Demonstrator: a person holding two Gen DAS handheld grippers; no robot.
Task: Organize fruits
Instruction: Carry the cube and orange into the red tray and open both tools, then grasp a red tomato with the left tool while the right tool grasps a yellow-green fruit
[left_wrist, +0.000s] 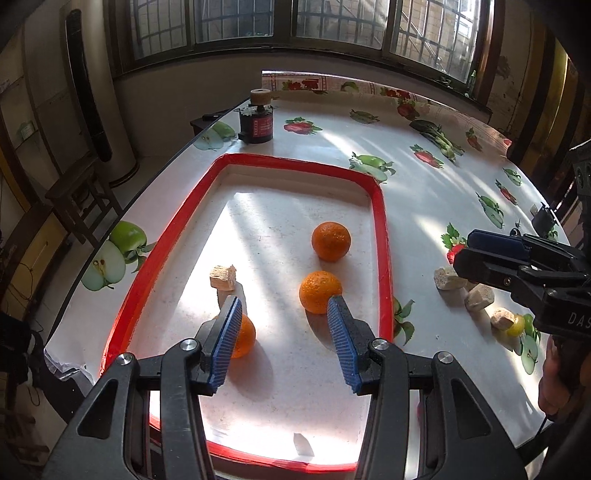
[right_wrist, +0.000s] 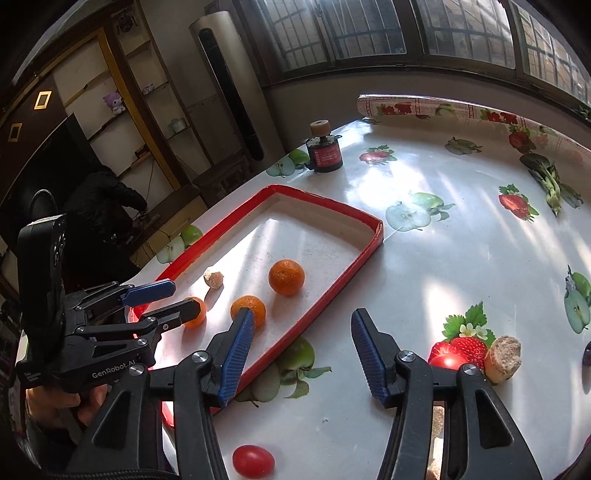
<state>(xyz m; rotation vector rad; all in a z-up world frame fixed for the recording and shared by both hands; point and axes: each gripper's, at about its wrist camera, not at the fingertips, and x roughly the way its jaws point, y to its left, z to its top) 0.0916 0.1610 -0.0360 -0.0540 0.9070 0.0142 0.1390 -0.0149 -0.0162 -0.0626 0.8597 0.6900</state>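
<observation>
Three oranges (left_wrist: 330, 240) are lying in the red-rimmed tray (left_wrist: 384, 236), one (left_wrist: 319, 291) just beyond the left gripper's fingers (left_wrist: 341, 332).

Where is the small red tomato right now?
In the right wrist view, the tomato lies on the tablecloth at the bottom edge, outside the red tray's near corner, below the right gripper's open fingers.

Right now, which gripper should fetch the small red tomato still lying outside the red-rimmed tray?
Right. The right gripper hangs open over the tablecloth, the small red tomato just below it. The left gripper is open over the red-rimmed tray.
</observation>
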